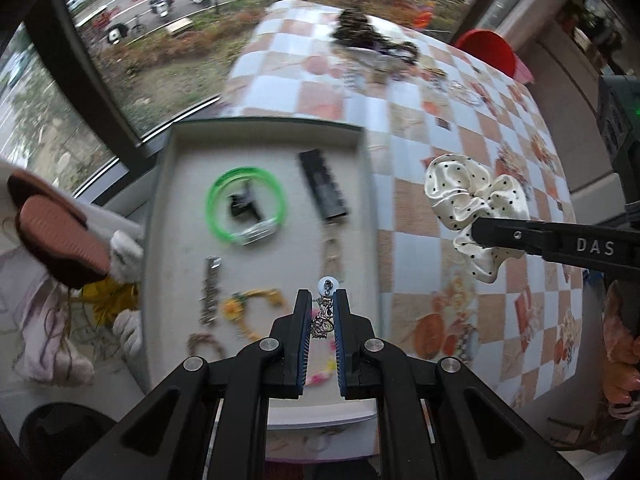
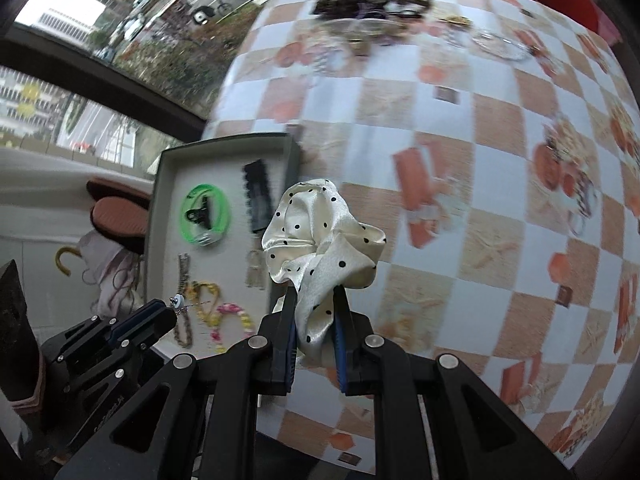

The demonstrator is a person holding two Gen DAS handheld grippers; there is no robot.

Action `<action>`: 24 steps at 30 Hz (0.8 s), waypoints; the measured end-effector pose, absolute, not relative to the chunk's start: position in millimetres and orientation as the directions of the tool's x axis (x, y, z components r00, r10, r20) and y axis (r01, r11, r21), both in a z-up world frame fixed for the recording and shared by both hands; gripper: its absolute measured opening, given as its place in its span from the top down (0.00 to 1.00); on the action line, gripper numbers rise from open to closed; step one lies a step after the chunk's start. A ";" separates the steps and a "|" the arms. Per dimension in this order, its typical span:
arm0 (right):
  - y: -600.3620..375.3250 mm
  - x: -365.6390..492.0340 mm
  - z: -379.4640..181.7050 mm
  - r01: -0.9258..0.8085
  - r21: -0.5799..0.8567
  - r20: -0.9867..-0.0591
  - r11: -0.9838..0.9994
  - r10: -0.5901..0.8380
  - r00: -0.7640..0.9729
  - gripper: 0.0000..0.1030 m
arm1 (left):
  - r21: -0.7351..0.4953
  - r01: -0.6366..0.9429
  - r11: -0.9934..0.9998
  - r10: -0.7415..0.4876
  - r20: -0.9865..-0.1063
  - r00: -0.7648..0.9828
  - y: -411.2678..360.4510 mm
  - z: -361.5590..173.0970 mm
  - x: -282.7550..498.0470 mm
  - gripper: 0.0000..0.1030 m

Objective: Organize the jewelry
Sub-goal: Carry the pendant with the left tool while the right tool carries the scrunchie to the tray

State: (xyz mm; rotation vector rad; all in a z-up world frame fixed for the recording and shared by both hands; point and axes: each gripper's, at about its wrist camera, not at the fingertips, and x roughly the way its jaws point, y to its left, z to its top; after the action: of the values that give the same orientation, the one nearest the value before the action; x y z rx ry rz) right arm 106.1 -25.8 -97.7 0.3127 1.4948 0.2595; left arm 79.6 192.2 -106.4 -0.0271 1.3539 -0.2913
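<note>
My left gripper (image 1: 322, 298) is shut on a silver dangling earring (image 1: 325, 312) with a white round top, held above the near part of the grey tray (image 1: 264, 136). My right gripper (image 2: 315, 300) is shut on a white satin scrunchie with black dots (image 2: 320, 236), held above the table just right of the tray (image 2: 224, 148). The scrunchie also shows in the left wrist view (image 1: 472, 208). The left gripper shows in the right wrist view (image 2: 168, 312). In the tray lie a green bangle (image 1: 246, 204) around a black clip (image 1: 244, 206), a black comb clip (image 1: 323, 184), chains and beaded bracelets (image 1: 252, 308).
A checkered tablecloth (image 1: 480, 128) covers the table. A pile of dark jewelry and hair ties (image 1: 368, 36) lies at the far end, with loose rings and chains (image 2: 496, 44) near it. A red chair (image 1: 492, 48) stands behind. A plush toy (image 1: 60, 240) sits left of the tray.
</note>
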 end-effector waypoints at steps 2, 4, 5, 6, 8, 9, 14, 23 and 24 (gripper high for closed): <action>-10.9 109.1 -98.5 -0.005 0.362 -0.931 0.932 0.362 0.051 0.84 | -0.180 0.167 0.969 -0.210 -0.960 0.185 205.2 -109.7 77.8 0.86; 1.1 111.1 -100.0 -0.026 0.365 -0.930 0.931 0.366 0.042 0.84 | -0.174 0.146 0.974 -0.200 -0.963 0.183 215.9 -113.5 76.1 0.86; 7.3 111.9 -100.7 -0.036 0.366 -0.929 0.930 0.367 0.036 0.84 | -0.172 0.140 0.975 -0.196 -0.964 0.182 219.7 -115.0 75.5 0.86; 14.4 112.8 -101.7 -0.047 0.368 -0.929 0.929 0.369 0.030 0.84 | -0.171 0.132 0.976 -0.193 -0.965 0.180 223.7 -116.7 74.7 0.86; 24.2 113.4 -103.7 -0.066 0.370 -0.928 0.927 0.372 0.018 0.84 | -0.168 0.117 0.979 -0.187 -0.967 0.175 231.0 -121.1 73.7 0.86; 30.5 113.6 -104.9 -0.075 0.371 -0.928 0.926 0.373 0.010 0.84 | -0.168 0.113 0.979 -0.185 -0.967 0.172 233.7 -123.1 73.4 0.86; 49.5 113.8 -113.7 -0.108 0.364 -0.931 0.925 0.364 -0.021 0.84 | -0.167 0.099 0.981 -0.181 -0.971 0.155 242.0 -135.4 74.2 0.86; 63.6 132.1 -122.8 -0.123 0.340 -0.940 0.933 0.339 -0.025 0.84 | -0.137 0.086 0.987 -0.149 -0.976 0.157 246.1 -151.0 93.2 0.86; 65.1 135.6 -123.1 -0.125 0.337 -0.941 0.933 0.337 -0.022 0.84 | -0.133 0.080 0.988 -0.144 -0.977 0.157 246.8 -153.2 96.3 0.86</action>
State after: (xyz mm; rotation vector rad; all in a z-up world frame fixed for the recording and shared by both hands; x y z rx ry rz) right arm 135.6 65.1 -123.1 0.1698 1.5514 0.3708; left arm 96.3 246.8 -153.2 -0.0538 1.4044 -0.1607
